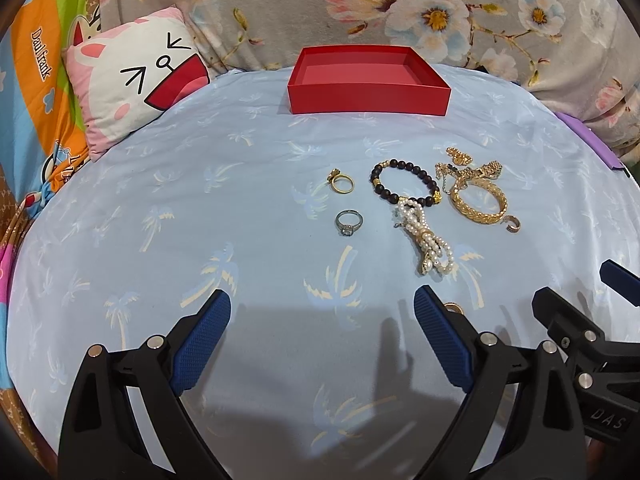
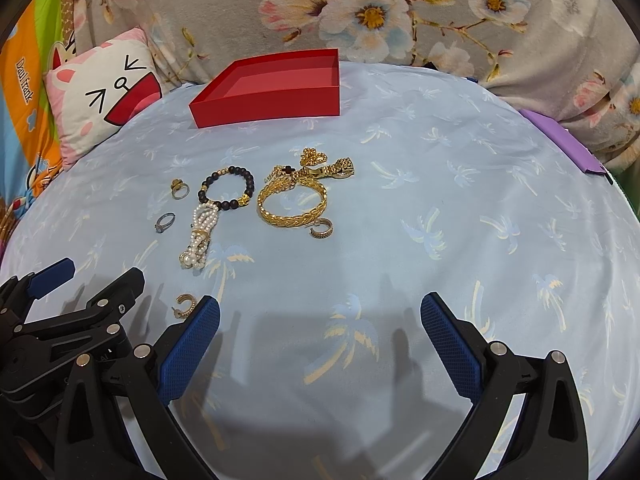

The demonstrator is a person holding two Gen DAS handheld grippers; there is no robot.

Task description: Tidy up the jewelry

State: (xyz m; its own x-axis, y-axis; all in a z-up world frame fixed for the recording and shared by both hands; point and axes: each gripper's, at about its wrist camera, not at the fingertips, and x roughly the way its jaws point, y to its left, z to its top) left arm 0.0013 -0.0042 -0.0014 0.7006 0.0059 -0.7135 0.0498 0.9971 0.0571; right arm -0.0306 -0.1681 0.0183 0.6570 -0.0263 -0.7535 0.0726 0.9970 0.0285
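On a pale blue palm-print bedsheet (image 1: 160,240), the left gripper (image 1: 322,338) hovers released, holding nothing. A gold ring (image 1: 342,182) and a silver stone ring (image 1: 349,222) lie mid-sheet, then a black bead bracelet (image 1: 404,184) touching a white pearl bundle (image 1: 428,240), then a gold woven bangle (image 1: 478,202). An open red cardboard box (image 1: 370,96) sits at the far edge. The right gripper (image 2: 320,328) is released too.
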